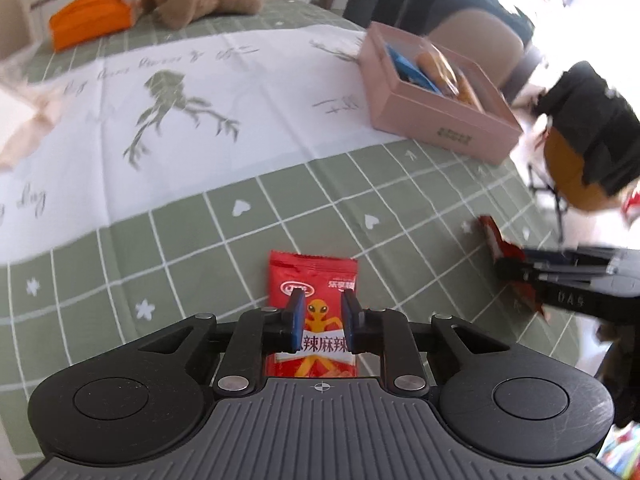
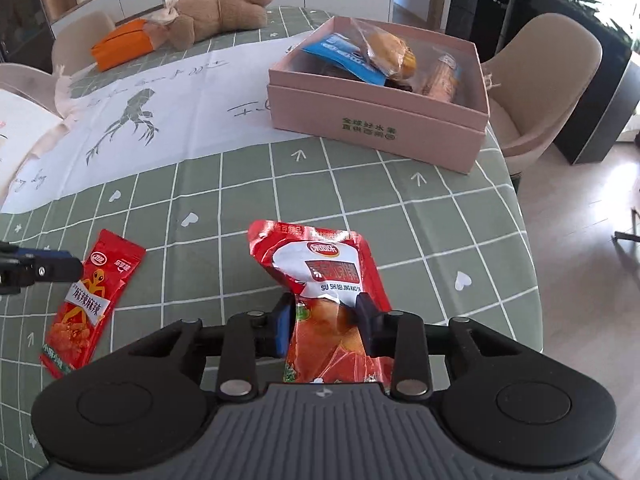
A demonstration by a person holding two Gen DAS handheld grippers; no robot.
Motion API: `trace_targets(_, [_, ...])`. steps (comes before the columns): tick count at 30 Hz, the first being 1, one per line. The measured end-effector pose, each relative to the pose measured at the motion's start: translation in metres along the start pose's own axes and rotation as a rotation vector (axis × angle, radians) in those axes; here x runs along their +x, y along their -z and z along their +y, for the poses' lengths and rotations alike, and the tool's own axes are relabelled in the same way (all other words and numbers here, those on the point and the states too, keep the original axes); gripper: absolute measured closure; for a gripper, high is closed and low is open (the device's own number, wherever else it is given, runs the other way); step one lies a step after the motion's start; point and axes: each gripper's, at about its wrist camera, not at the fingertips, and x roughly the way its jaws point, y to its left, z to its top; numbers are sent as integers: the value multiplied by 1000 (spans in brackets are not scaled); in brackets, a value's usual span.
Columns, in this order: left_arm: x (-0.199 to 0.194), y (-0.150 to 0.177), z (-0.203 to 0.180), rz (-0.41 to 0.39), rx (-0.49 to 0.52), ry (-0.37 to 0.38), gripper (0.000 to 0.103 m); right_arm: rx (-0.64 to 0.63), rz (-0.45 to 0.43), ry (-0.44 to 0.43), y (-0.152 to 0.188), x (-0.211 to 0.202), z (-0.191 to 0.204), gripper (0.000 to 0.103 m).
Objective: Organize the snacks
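A small red snack packet [image 1: 312, 280] with an orange alien figure sits between the blue pads of my left gripper [image 1: 323, 320], which is shut on its lower half. The right wrist view shows that packet [image 2: 80, 308] tilted over the checked tablecloth, with the left gripper [image 2: 74, 268] at its upper edge. My right gripper [image 2: 325, 328] is shut on a larger red-and-white packet [image 2: 320, 268], which crumples between the pads. In the left wrist view, the right gripper [image 1: 508, 270] comes in from the right with a red packet [image 1: 498, 240] in it. A pink box [image 2: 376, 128] holding several snacks stands further back.
A brown plush bear [image 2: 224, 12] and an orange pouch [image 2: 120, 44] lie at the far end of the table. A white printed cloth [image 2: 160, 120] covers the middle. The table edge [image 2: 520, 208] runs down the right, with a beige chair [image 2: 548, 80] beyond it.
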Motion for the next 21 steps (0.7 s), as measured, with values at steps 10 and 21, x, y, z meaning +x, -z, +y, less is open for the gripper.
trace_targets(10, [25,23,-56,76,303,-86,33,-2,5,-17,7,11,-5,58])
trace_targets(21, [19,26,-21,64,187,-166,25,-31,10,20,18,19,-10,24])
